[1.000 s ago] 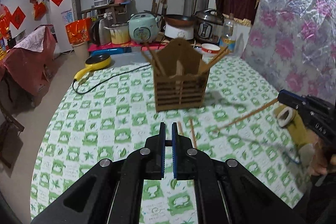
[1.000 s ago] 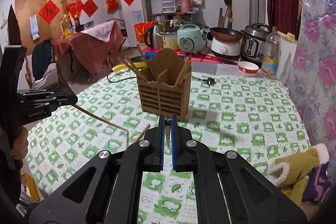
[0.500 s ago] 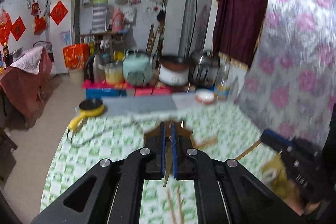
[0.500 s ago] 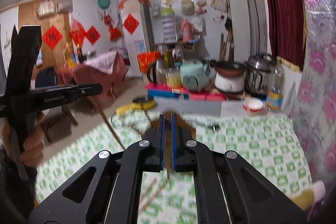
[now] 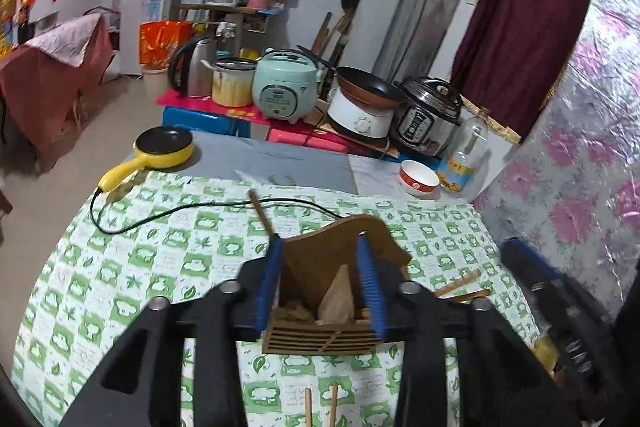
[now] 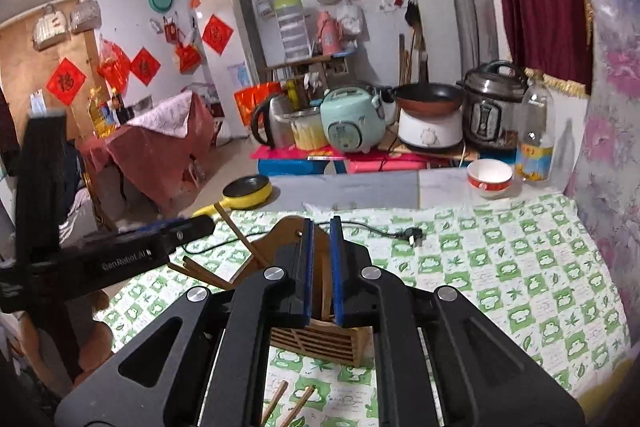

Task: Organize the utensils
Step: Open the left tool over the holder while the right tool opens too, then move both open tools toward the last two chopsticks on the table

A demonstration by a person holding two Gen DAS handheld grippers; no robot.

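A brown slatted wooden utensil holder (image 5: pixel 320 337) stands on the green checked tablecloth (image 5: pixel 140 259), with chopsticks leaning in it. My left gripper (image 5: pixel 320 247) is open and empty, just above the holder. My right gripper (image 6: pixel 320 223) is slightly open, also above the holder (image 6: pixel 320 341). One chopstick (image 6: pixel 326 289) stands between its pads; I cannot tell if they touch it. Two loose chopsticks (image 5: pixel 318 407) lie on the cloth in front of the holder, also in the right wrist view (image 6: pixel 288 407).
A yellow pan (image 5: pixel 160 151) with a black cord (image 5: pixel 160 217) sits at the table's far left. A red and white bowl (image 5: pixel 418 179) and a bottle (image 5: pixel 464 155) stand at the far right. Cookers (image 5: pixel 284 91) line a low shelf behind. A floral wall (image 5: pixel 580 147) borders the right.
Both grippers lifted their chopsticks from the cloth and moved over the holder. The left jaws have opened wide and no longer hold one. The right jaws have parted slightly.
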